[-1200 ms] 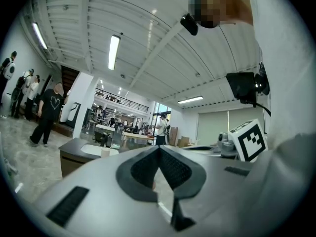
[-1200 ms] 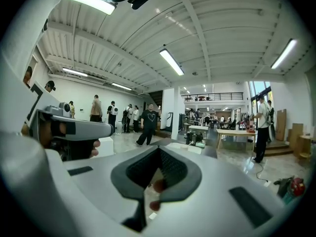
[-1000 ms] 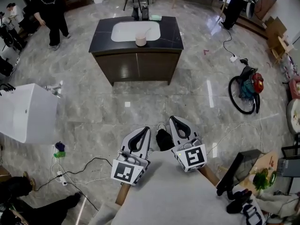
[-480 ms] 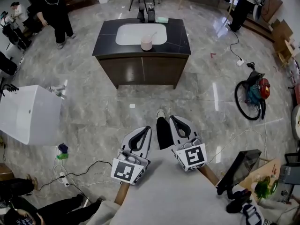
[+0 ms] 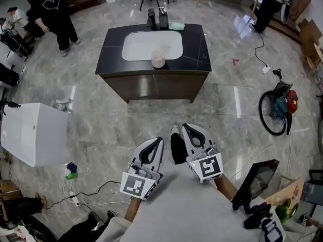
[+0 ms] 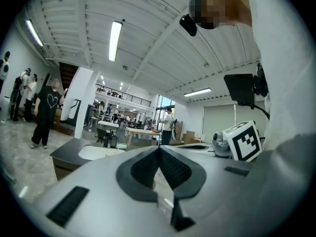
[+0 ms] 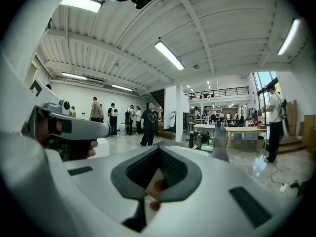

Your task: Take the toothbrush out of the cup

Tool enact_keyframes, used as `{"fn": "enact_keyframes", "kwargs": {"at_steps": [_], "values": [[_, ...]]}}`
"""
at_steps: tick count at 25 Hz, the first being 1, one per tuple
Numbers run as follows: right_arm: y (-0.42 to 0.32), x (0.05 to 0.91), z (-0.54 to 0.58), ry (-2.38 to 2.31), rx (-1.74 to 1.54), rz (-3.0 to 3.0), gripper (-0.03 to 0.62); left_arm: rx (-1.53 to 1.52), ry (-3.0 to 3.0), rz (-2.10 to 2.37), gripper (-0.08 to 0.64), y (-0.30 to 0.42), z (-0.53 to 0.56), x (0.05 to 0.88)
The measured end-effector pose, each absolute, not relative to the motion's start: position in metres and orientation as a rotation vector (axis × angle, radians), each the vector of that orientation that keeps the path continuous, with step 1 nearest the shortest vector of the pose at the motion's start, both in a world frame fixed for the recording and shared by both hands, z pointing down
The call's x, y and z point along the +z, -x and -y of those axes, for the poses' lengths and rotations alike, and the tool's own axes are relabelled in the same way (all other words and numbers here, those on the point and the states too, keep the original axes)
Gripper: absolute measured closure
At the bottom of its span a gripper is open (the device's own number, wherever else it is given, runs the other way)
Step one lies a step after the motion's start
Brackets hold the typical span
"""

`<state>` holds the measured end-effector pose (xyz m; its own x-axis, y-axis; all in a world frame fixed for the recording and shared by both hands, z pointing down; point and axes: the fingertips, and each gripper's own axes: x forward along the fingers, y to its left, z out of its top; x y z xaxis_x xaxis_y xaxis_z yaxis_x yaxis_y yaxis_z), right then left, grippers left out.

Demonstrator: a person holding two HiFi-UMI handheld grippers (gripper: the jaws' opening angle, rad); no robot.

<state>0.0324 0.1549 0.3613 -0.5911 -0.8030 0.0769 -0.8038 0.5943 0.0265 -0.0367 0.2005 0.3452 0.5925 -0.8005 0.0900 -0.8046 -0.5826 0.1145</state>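
Grippers come first, at 6 o'clock in the head view. The left gripper (image 5: 157, 141) and the right gripper (image 5: 185, 128) are held side by side, level and pointing toward 12 o'clock, with a dark shoe (image 5: 176, 148) between them. Each one's jaws are pressed together at the tips with nothing between them, as both gripper views show.

Beyond the tips, a wide stretch of bare marble floor (image 5: 151, 116) runs up to the vanity (image 5: 151, 82). Cables (image 5: 93, 183) trail over the tiles at 8 o'clock, and a black stand (image 5: 254, 183) crowds the 4 o'clock side. A white tub (image 5: 31, 132) stands at 9 o'clock, well apart from the vanity's left edge, so an open lane lies between them. A bicycle (image 5: 276, 110) stands at 2 o'clock, also well clear of the vanity's right edge.

At 12 o'clock the cup (image 5: 158, 61) stands upright on the dark counter at the front rim of the white basin (image 5: 139, 45), just behind the counter's front edge. The toothbrush (image 5: 164, 49) stands in it, leaning toward 1 o'clock. Faucet fittings (image 5: 157, 19) line the back edge. A person in black (image 5: 56, 15) stands at 11 o'clock.
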Motion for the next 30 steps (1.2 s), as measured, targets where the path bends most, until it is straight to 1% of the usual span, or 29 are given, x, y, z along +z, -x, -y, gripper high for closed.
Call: {"fn": "enact_keyframes", "kwargs": {"at_steps": [7,17,22,30], "values": [[-0.045,0.363,-0.08,-1.366,0.028,2.731,0.588,0.063,-2.643,1.352,0.557,0.023,-0.121,0.345],[-0.046,0.363,0.018,-1.308,0.036,2.745,0.588,0.059,-2.628,1.455,0.556,0.028,-0.008,0.332],[-0.04,0.374,0.079,-1.256,0.049,2.742,0.588,0.073,-2.604,1.476,0.557,0.033,0.055,0.341],[-0.034,0.371,0.096,-1.258,0.064,2.753,0.588,0.081,-2.597,1.515,0.557,0.043,0.069,0.335]]}}
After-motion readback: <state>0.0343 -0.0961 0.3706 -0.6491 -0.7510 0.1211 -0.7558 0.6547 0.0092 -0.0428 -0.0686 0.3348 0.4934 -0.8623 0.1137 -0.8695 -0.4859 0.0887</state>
